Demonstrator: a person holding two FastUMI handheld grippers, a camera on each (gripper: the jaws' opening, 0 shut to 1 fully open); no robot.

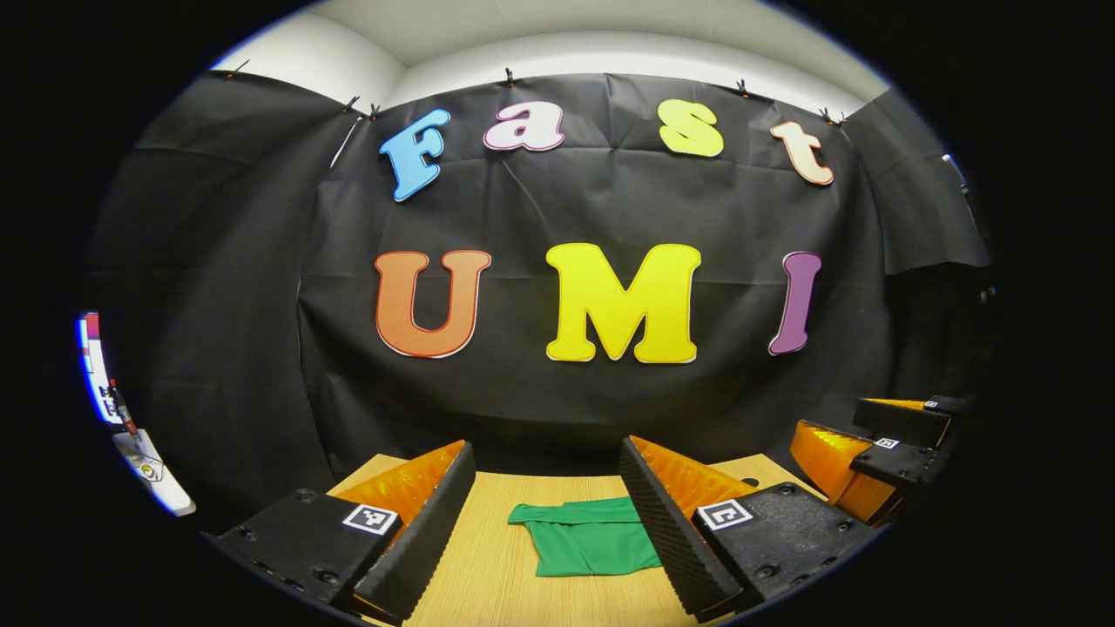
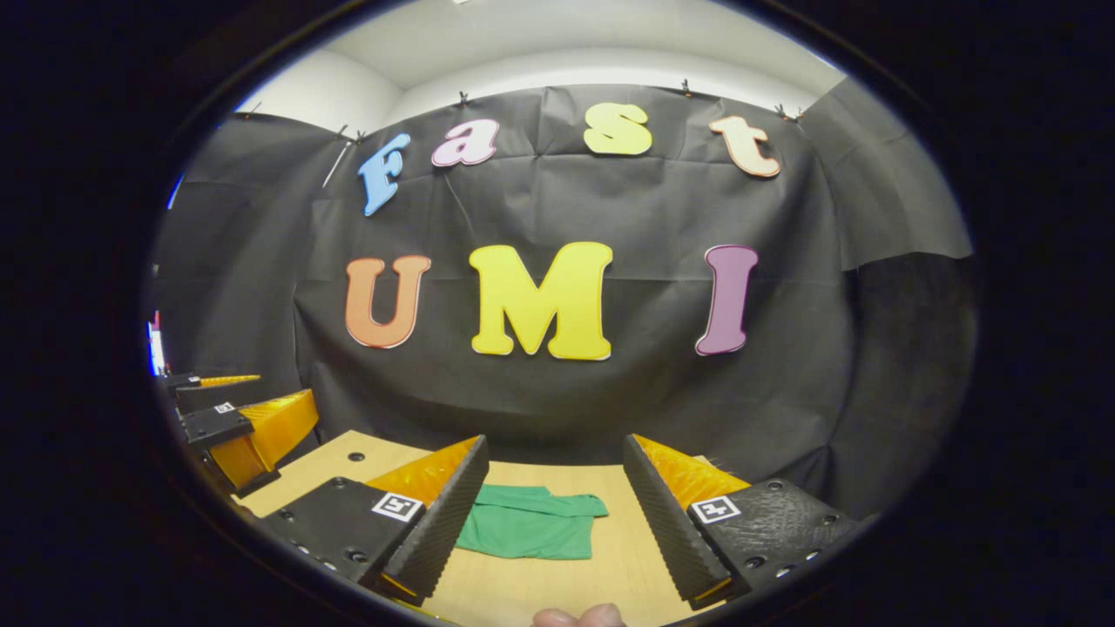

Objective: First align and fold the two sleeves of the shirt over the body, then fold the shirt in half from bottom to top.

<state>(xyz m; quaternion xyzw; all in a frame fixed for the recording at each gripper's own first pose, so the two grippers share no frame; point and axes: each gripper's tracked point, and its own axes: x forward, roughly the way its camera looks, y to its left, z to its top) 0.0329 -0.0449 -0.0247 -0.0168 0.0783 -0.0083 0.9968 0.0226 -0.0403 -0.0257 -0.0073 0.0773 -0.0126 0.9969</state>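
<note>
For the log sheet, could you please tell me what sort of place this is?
Probably a small recording booth, not a home: black cloth wall, a bare wooden table with a green shirt, and plain white walls above.

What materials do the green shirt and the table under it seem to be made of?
The shirt looks like soft, matte woven or knit cloth: it lies limp with small creases and folded edges, without shine. The exact fibre cannot be told. The table looks like light wood or a wood-look laminate: pale tan, with fine straight grain lines and a smooth, slightly satin surface.
</note>
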